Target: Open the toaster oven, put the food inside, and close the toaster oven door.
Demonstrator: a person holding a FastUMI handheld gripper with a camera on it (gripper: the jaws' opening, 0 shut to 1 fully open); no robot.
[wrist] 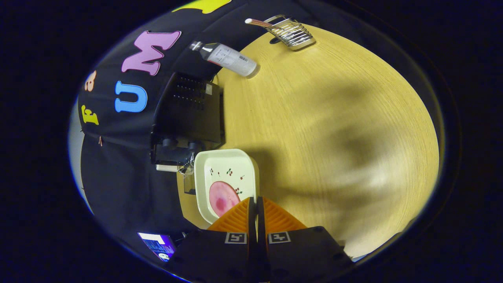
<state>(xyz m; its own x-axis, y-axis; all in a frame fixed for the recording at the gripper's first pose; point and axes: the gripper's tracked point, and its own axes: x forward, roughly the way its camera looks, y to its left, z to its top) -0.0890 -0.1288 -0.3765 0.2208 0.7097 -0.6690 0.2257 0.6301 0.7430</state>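
A white square plate (228,165) with small cherry prints carries a round pink piece of food (222,198). My gripper (256,202) is shut on the plate's near rim, the fingers pressed almost together with the thin rim between them. Just beyond the plate stands the black toaster oven (188,114) on the wooden table (334,129). Its knobs (169,142) face the plate. A pale handle (167,168) and a glass panel (189,184) show beside the plate's far corner. I cannot tell how far the door stands open.
A clear plastic bottle (230,59) with a white label sits past the oven near the table's far edge. A metal wire rack (292,32) holding a striped straw stands further off. Broad bare wood lies to the right of the plate.
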